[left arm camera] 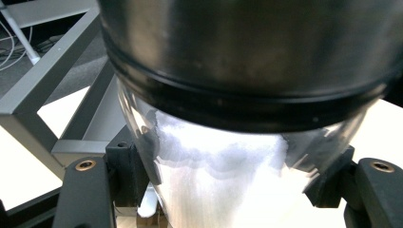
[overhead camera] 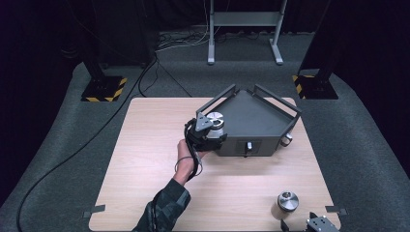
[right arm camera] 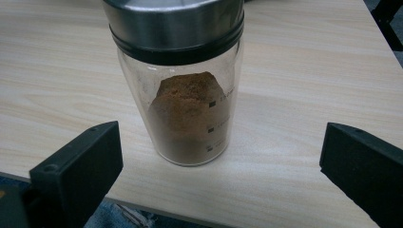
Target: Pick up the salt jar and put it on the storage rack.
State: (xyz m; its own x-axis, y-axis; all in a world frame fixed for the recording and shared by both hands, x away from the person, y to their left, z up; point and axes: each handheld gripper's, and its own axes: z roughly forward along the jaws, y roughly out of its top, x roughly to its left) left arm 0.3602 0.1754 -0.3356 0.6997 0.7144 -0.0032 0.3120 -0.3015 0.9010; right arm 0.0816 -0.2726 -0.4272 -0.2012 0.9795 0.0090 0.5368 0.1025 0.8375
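From the high view, the left gripper (overhead camera: pixel 209 129) holds a jar with white powder (overhead camera: pixel 215 119) at the near left edge of the grey tray (overhead camera: pixel 261 121); lift it clear of the rail before setting it in. The left gripper view shows its jaws pinching that jar's glass, so keep it upright. In the right gripper view, the right gripper (right arm camera: pixel 218 166) is spread wide before the jar of brown powder (right arm camera: pixel 185 90) on the table (right arm camera: pixel 304 71); centre it before closing.

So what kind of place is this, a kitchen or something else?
Probably a recording lab or studio, not a kitchen: a light wooden table on grey carpet, black stands with yellow-black hazard-striped bases, dark curtains all round, and loose black cables trailing across the floor.
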